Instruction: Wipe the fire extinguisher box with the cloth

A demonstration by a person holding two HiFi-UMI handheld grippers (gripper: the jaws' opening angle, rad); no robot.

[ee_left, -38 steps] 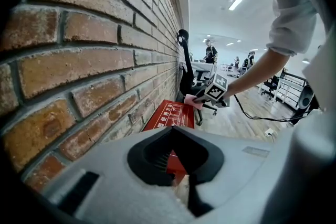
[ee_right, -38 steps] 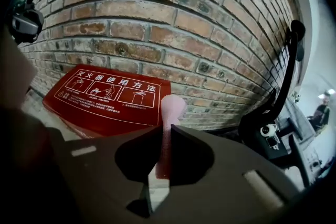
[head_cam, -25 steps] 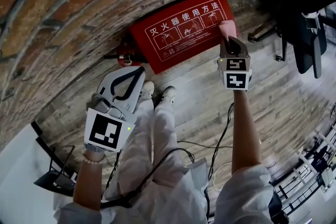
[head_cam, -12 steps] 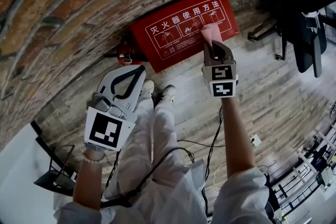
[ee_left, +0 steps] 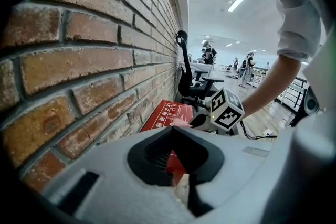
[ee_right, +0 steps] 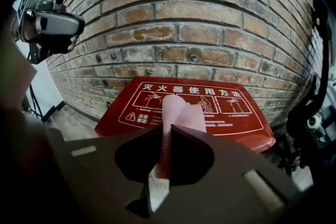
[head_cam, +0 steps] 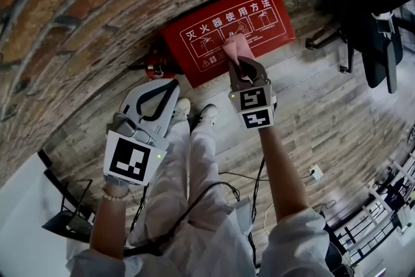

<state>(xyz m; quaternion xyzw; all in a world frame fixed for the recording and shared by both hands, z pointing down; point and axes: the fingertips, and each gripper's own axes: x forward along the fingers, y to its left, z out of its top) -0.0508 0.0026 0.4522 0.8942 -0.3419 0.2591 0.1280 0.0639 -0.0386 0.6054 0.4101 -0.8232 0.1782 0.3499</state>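
Cloth in right gripper, against fire extinguisher box.

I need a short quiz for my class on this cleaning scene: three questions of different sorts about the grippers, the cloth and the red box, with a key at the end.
1. True or false: the left gripper holds the cloth.
2. Multiple choice: the fire extinguisher box stands against
A. a brick wall
B. a glass door
C. a metal shelf
3. Fill the gap: the right gripper has its jaws ____ on the pink cloth, which lies over the box's printed face.

Key
1. False. The left gripper's jaws are together with nothing between them, and it is held off to the side of the box.
2. A
3. shut
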